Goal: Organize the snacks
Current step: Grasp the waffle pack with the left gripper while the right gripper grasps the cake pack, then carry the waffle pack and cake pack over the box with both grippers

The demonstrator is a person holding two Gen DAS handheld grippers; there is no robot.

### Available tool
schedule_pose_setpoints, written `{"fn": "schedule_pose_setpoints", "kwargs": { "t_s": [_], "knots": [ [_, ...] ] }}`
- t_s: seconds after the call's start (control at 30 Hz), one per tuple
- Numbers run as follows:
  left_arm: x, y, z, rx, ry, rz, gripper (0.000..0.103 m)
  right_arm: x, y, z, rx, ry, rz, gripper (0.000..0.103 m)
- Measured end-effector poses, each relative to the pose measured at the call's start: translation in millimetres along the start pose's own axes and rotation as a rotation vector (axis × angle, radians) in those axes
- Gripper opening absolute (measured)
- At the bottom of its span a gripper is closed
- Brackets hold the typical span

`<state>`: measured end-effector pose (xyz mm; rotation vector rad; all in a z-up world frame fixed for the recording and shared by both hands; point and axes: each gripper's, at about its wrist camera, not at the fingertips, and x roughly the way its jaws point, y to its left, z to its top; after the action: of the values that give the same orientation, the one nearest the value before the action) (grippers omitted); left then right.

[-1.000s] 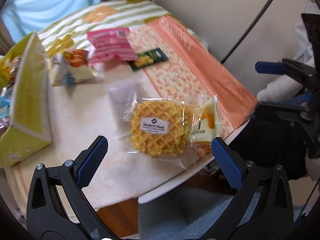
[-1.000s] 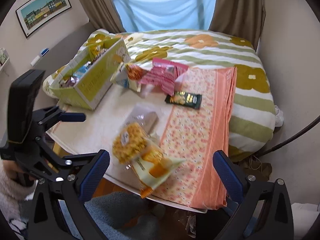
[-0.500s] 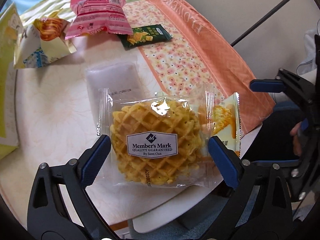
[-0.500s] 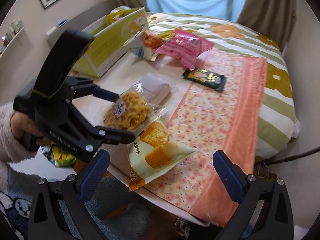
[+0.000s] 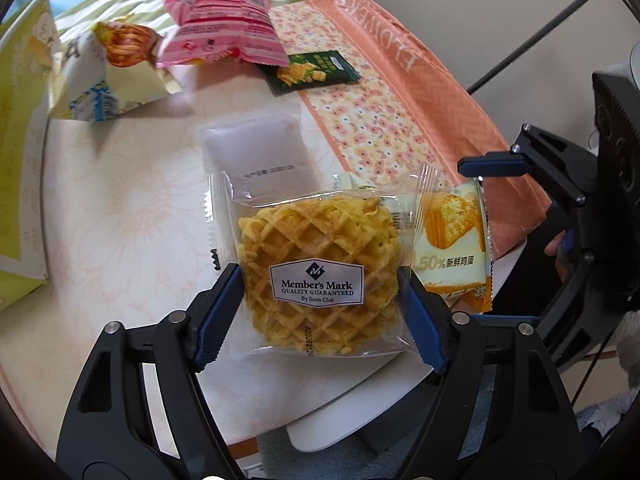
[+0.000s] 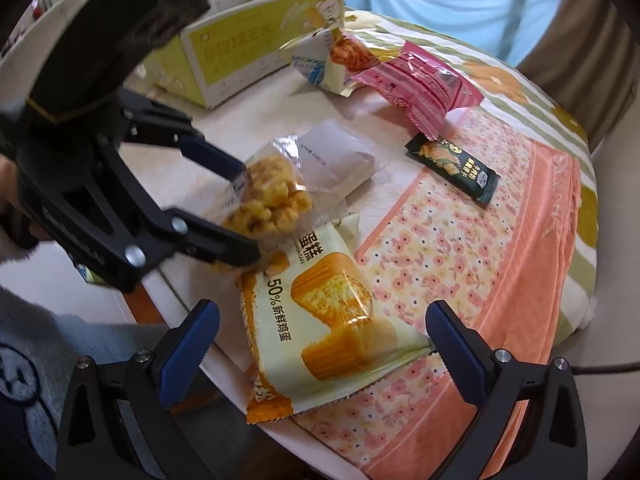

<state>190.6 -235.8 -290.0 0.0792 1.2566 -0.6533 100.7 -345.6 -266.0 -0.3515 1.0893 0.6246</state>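
Left gripper point(image 5: 320, 300) is closing on the clear-wrapped round golden waffle cookie point(image 5: 318, 276), its blue pads flanking the packet at its widest part and apparently touching the wrapper (a firm grip is not yet confirmed). Step in hand: picking up the waffle cookie near the front edge of the round white table point(image 5: 120, 208). Next move, judged: finish closing, lift, and carry it to the yellow-green cardboard box point(image 6: 256, 44) at the far left. Right gripper point(image 6: 320, 356) stands wide open, empty, above the pale cake packet printed with orange sponge blocks point(image 6: 332, 320), which lies just right of the waffle, partly under its wrapper
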Motion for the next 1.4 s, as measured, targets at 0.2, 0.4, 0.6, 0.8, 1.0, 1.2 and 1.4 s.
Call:
{"fn": "schedule_pose_setpoints", "kwargs": {
  "t_s": [0.2,0.4,0.6,0.8,1.0,1.2,1.4],
  "knots": [
    [-16.8,16.2,-8.5,-0.051,-0.027,0.005,0.072,11.8,9.3,0.0,-0.061,0.030,-0.023,0.103],
    [-26.1,29.3,-15.0,-0.068,-0.027,0.026,0.072,25.6,15.8,3.9,-0.094,0.046,-0.041,0.103],
    [-32.4,37.0,-19.3,-0.089,-0.033,0.032,0.072,35.2,19.2,6.6,-0.114,0.058,-0.069,0.092],
    [-40.4,35.9,-20.0,-0.095,-0.053,0.035,0.072,28.0,7.3,5.6,-0.047,0.052,-0.066,0.071],
    [-65.6,33.6,-20.3,-0.101,-0.099,0.044,0.072,8.6,0.5,3.0,0.025,0.041,-0.076,0.070],
    [-102.5,38.0,-18.0,-0.147,-0.172,0.044,0.072,-28.3,-0.3,16.5,0.060,-0.021,-0.114,0.070],
    [-155.5,60.9,-16.8,-0.203,-0.265,0.081,0.072,-58.0,-0.5,48.5,0.065,-0.090,-0.148,0.070]
  ]
}}
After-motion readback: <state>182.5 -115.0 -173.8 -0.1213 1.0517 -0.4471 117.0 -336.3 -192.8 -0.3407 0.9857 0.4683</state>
